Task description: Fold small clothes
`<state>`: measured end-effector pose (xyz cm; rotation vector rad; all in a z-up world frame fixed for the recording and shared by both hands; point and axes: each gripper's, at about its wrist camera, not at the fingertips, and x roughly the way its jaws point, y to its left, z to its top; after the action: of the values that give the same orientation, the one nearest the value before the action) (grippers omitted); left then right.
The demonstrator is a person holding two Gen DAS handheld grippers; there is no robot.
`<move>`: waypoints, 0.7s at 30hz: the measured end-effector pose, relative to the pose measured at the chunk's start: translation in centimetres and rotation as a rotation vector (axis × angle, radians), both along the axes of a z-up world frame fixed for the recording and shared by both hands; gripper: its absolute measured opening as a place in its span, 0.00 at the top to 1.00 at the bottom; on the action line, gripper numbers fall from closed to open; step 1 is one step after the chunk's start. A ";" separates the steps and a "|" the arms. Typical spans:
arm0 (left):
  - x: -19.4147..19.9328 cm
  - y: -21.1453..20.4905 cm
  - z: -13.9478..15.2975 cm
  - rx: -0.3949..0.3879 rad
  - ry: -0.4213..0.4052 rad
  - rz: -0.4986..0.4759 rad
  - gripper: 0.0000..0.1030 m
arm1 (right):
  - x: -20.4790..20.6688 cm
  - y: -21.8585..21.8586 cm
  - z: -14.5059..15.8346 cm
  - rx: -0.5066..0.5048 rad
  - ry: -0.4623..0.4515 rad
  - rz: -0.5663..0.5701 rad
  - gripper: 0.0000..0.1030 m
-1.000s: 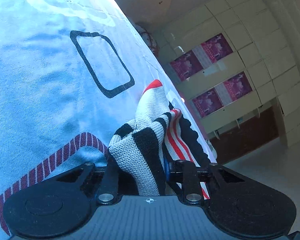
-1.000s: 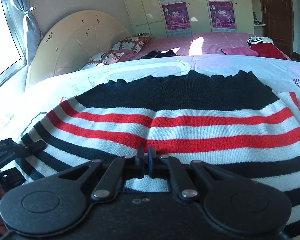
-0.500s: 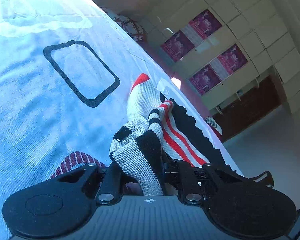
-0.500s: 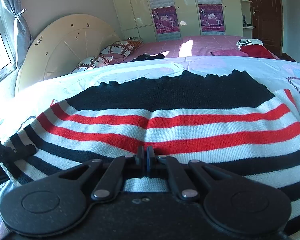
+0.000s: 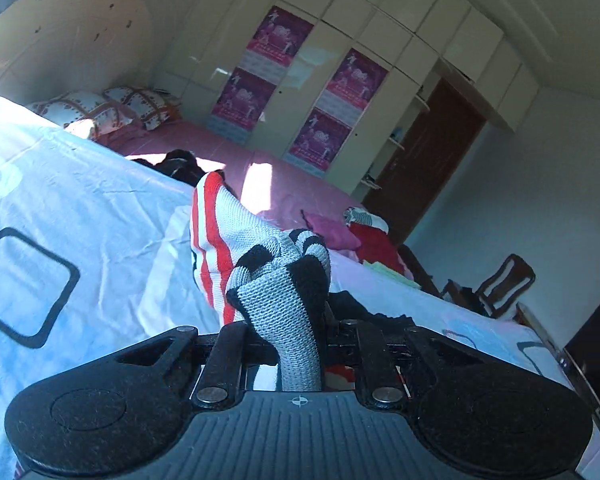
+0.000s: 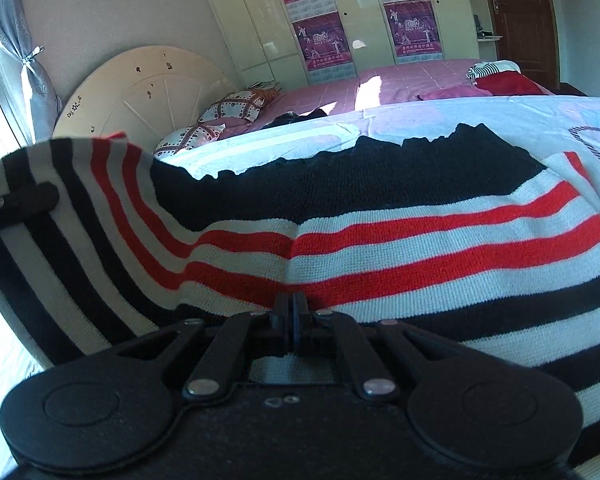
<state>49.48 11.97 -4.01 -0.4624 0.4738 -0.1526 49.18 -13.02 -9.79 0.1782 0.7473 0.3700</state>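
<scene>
Striped knit garment [image 6: 380, 240] is spread over a pale blue sheet [image 5: 100, 220] on the near bed, black band at its far edge, red and white stripes nearer the tools.

Left of the right gripper, one corner of the garment is seen lifted off the sheet and curled upward; the left gripper [image 6: 20, 200] is visible there as a dark arm at the raised edge. From the left wrist view, a bunched fold of grey and black knit is pinched between the jaws of the left gripper [image 5: 300, 344], which have just been closing on it. Ahead of that gripper the fold rises to a peak with red and white stripes. To its left, a black rounded-rectangle print [image 5: 24, 288] is noted on the sheet.

At centre, the right gripper [image 6: 294, 312] is pressed together, fingers meeting on the garment's near part, just below the lowest red stripe. Whether cloth is caught between the pads cannot be told.

Beyond the garment, a second bed with a pink cover [image 6: 400, 80] is seen, with patterned pillows [image 6: 236, 106] at its left end before a rounded cream headboard [image 6: 140, 96]. To the right on it, a red and striped heap of clothes [image 6: 500, 80] is lying. Cream wardrobes with magenta posters [image 6: 412, 28] are behind, and a brown door [image 6: 520, 20] at far right.
</scene>
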 end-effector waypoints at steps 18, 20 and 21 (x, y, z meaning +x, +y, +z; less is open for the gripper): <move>2.2 -22.1 -0.6 0.205 0.157 -0.558 0.77 | -9.2 -21.2 2.1 0.280 -0.016 -0.491 0.79; 0.8 -23.6 -1.1 0.259 0.142 -0.581 0.44 | -9.6 -22.6 2.0 0.313 -0.013 -0.508 0.74; -0.3 -23.6 -0.2 0.258 0.106 -0.594 0.35 | -9.8 -23.1 1.9 0.330 -0.016 -0.506 0.73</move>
<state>49.20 -11.58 -4.20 -0.0651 0.7168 -0.6336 39.43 -36.14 -7.84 0.6606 0.5959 0.0086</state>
